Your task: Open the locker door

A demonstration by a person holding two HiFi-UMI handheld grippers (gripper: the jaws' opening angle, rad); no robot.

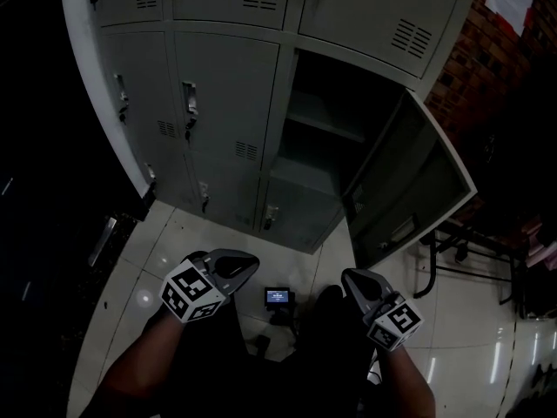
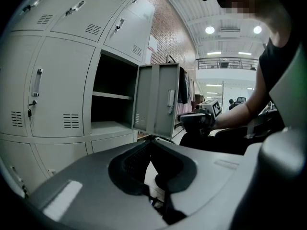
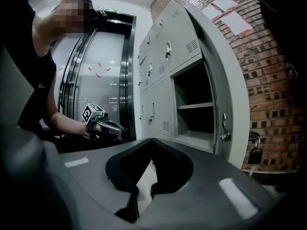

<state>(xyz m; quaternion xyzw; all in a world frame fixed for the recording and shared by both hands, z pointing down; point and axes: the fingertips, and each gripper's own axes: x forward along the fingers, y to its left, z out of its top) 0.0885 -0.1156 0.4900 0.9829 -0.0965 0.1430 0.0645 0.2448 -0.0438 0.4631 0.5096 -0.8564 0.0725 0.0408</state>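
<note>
The grey lockers stand ahead, and one door of the middle row hangs wide open to the right. Behind it the compartment shows a shelf and nothing else. The same door appears in the left gripper view, and edge-on in the right gripper view. My left gripper and right gripper are held low over the floor, well short of the lockers. Each is shut with nothing between its jaws, as the left gripper and right gripper show in their own views.
A small black device with a lit screen lies on the white tiled floor between my hands. A metal-framed chair stands at the right by a brick wall. A padlock hangs beside the lockers. Glass doors stand left of the lockers.
</note>
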